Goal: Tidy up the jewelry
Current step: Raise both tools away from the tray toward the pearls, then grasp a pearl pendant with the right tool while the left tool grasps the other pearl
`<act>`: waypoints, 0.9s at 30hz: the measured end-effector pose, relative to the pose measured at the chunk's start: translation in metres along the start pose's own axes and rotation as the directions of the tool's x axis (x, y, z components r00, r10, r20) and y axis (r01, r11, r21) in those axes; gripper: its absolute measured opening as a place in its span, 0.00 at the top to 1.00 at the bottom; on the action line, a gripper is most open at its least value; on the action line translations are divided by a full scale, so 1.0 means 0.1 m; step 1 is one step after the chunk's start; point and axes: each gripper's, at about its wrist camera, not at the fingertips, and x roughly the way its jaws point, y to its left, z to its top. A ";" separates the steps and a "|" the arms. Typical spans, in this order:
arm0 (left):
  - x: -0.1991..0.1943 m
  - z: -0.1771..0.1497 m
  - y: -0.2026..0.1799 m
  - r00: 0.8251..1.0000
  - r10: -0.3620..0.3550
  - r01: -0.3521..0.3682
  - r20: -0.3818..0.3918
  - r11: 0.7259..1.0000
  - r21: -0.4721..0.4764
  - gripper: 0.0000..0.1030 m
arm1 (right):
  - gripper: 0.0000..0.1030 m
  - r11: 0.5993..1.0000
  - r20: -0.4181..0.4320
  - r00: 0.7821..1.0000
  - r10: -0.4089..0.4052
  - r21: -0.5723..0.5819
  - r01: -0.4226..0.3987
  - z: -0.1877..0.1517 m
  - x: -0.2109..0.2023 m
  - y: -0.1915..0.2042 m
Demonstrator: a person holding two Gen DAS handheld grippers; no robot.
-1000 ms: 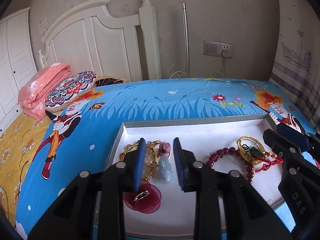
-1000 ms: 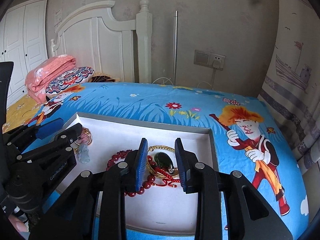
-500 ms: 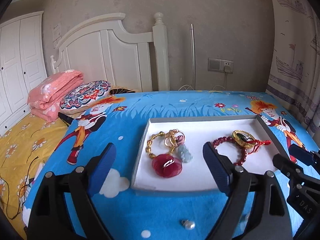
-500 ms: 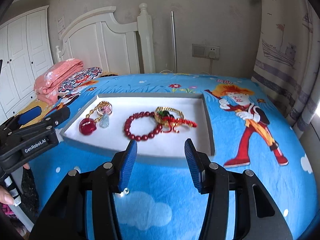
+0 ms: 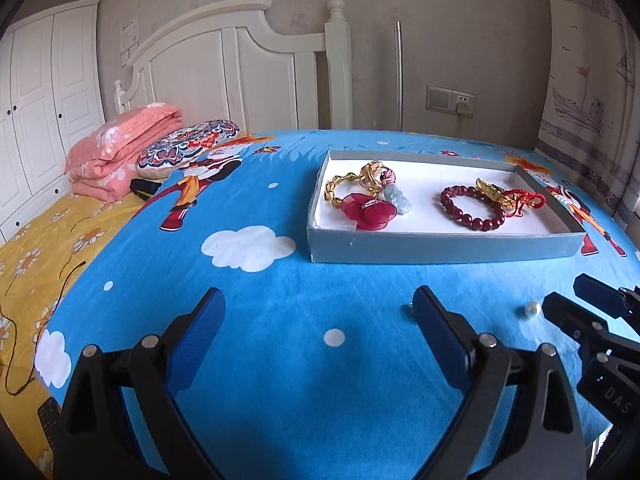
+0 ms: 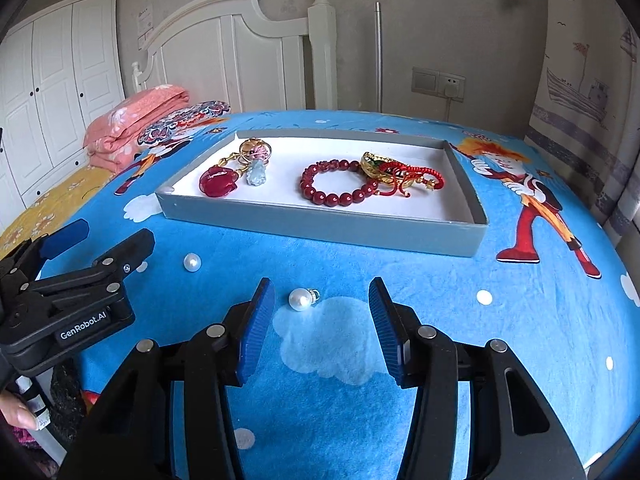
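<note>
A grey shallow tray [image 5: 440, 246] [image 6: 320, 226] on the blue bedspread holds a red bead bracelet [image 5: 472, 208] [image 6: 340, 184], a gold bangle with red cord [image 5: 504, 196] [image 6: 400, 172], a red flower piece [image 5: 370, 212] [image 6: 218, 180] and a gold chain with a pale pendant [image 5: 396, 200] [image 6: 256, 168]. Two loose pearl earrings lie on the bedspread in front of the tray [image 6: 192, 262] [image 6: 301, 299]; one shows in the left wrist view [image 5: 532, 309]. My left gripper [image 5: 318, 320] is open and empty. My right gripper [image 6: 322, 322] is open, with a pearl just beyond its left finger.
A folded pink blanket [image 5: 120, 148] and patterned pillow [image 5: 188, 148] lie at the far left by the white headboard [image 5: 224, 76]. A wall socket [image 5: 450, 100] and curtain [image 5: 592, 80] are at the right. A black cable [image 5: 36, 300] trails on the yellow sheet.
Both grippers have pulled back from over the tray towards the bed's near edge and opened wide. The loose pearls in front of the tray have come into view.
</note>
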 end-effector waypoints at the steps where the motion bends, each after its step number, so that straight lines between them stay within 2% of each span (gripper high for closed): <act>1: -0.01 0.00 0.00 1.000 0.003 -0.003 0.007 1.000 0.002 0.11 | 0.54 1.000 -0.008 1.000 -0.007 -0.004 0.007 0.00 0.03 0.02; 5: 0.01 0.00 -0.01 1.000 -0.005 0.005 -0.003 1.000 -0.001 0.11 | 0.54 1.000 -0.043 0.999 -0.027 -0.013 0.027 0.01 0.13 0.08; 11: 0.03 0.01 -0.03 1.000 -0.006 0.006 -0.011 1.000 0.009 0.11 | 0.60 0.999 -0.059 0.998 -0.034 -0.019 0.033 0.00 0.19 0.09; 14: 0.04 0.00 -0.04 1.000 -0.004 0.005 -0.019 1.000 0.012 0.11 | 0.69 0.999 -0.049 0.998 -0.026 -0.034 0.024 -0.01 0.19 0.10; 16: 0.03 -0.01 -0.06 1.000 -0.003 0.003 -0.017 1.000 0.015 0.11 | 0.80 0.999 -0.042 0.999 -0.021 -0.037 0.020 -0.01 0.18 0.11; 18: 0.04 -0.01 -0.07 1.000 -0.006 0.007 -0.018 1.000 0.018 0.11 | 0.84 0.999 -0.033 0.999 -0.018 -0.032 0.017 -0.02 0.17 0.09; 27: 0.05 -0.01 -0.13 0.999 -0.030 0.031 -0.044 0.999 0.020 0.11 | 0.85 1.000 0.006 1.000 -0.006 0.023 0.006 -0.10 0.06 -0.03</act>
